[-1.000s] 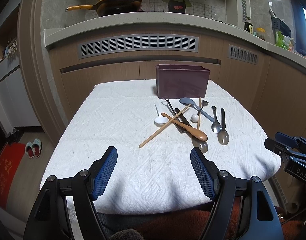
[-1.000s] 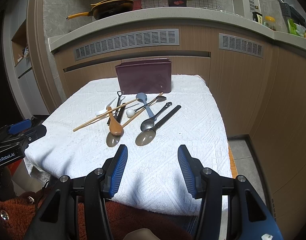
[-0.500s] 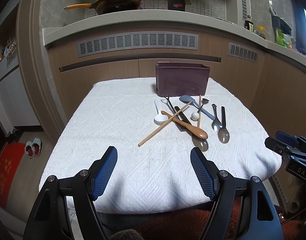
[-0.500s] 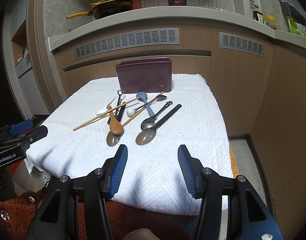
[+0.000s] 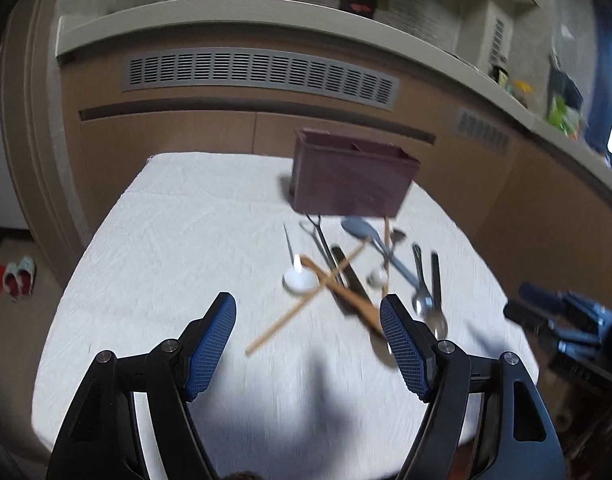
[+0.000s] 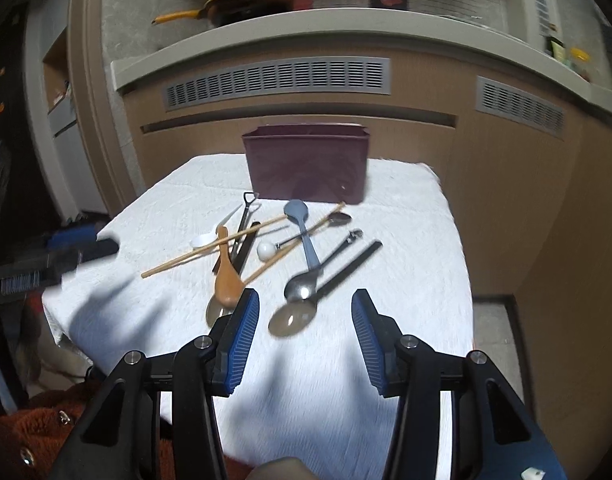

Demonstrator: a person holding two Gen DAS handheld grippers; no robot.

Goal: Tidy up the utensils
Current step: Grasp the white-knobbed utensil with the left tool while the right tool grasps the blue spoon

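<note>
A maroon utensil box (image 5: 352, 184) (image 6: 306, 168) stands at the far side of the white-clothed table (image 5: 166, 240). In front of it lies a crossed pile: a wooden spoon (image 6: 226, 280), chopsticks (image 6: 210, 248), a white spoon (image 5: 298, 280), a blue-grey spoon (image 6: 302, 224) and metal spoons (image 6: 302, 288). My left gripper (image 5: 306, 300) hangs open just short of the pile, with nothing in it. My right gripper (image 6: 305, 296) is wide, its jaws closing a little. Nothing is between its pads; spoon bowls show through the gap, on the cloth beyond.
Wooden cabinets and a counter with a yellow pan (image 6: 242, 4) rise behind the table. Each view catches the other gripper at the table's side edge: the right one (image 5: 554, 320), the left one (image 6: 66, 248). Slippers (image 5: 20, 276) lie on the floor at left.
Both grippers have moved forward toward the utensil pile, which now looks larger and blurred. The left view has tilted. The right jaws stand slightly narrower.
</note>
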